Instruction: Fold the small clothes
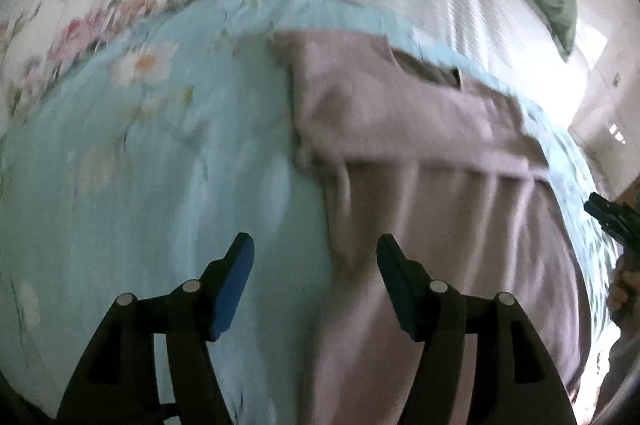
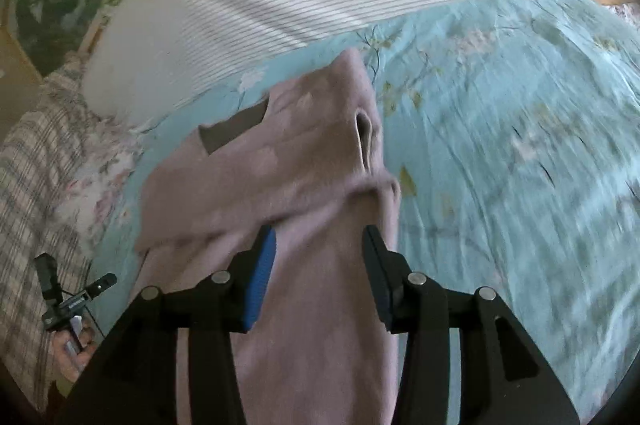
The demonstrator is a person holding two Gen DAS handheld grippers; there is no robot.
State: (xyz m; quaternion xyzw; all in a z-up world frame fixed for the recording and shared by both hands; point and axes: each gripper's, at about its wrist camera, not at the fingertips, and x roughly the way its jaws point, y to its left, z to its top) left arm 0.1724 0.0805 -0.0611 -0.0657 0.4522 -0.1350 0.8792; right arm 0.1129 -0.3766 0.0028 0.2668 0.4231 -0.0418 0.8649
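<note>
Both grippers, left [image 1: 316,253] and right [image 2: 320,245], released above pink garment [image 2: 280,185]; only right view shows checked cloth [image 2: 32,193].

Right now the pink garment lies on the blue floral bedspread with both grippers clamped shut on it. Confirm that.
Not quite. The pink garment does lie on the blue floral bedspread, but neither gripper is clamped on it. The right gripper in the right wrist view and the left gripper in the left wrist view both stand open, holding nothing.
</note>
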